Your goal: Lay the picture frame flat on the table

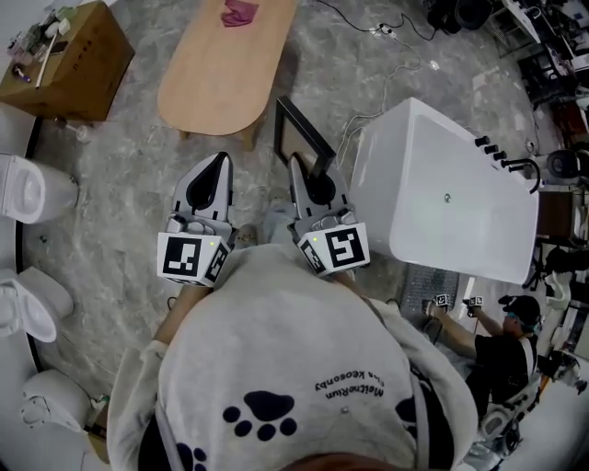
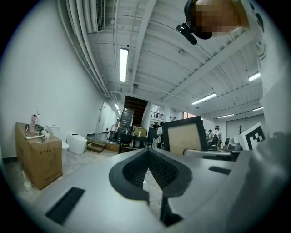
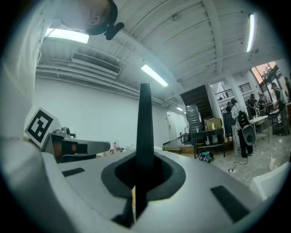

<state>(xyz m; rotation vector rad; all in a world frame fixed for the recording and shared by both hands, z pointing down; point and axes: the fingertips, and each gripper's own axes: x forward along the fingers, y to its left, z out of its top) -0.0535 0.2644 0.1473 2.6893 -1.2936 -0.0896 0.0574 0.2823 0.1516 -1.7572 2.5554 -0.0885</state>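
A black picture frame [image 1: 303,136] stands upright in the air, edge-on, with my right gripper [image 1: 298,166] shut on its lower part. In the right gripper view the frame's black edge [image 3: 145,119] rises straight up from between the jaws [image 3: 144,157]. The left gripper view shows the frame's pale backing [image 2: 186,134] off to the right. My left gripper [image 1: 221,160] hangs beside it on the left, shut with nothing in it [image 2: 148,153]. The oval wooden table [image 1: 227,75] lies ahead of both grippers, past the frame.
A pink cloth [image 1: 241,12] lies at the table's far end. A white bathtub [image 1: 453,198] stands close on the right. A cardboard box [image 1: 67,61] sits at the far left, white toilets [image 1: 22,189] along the left edge. Another person [image 1: 502,353] crouches at the lower right.
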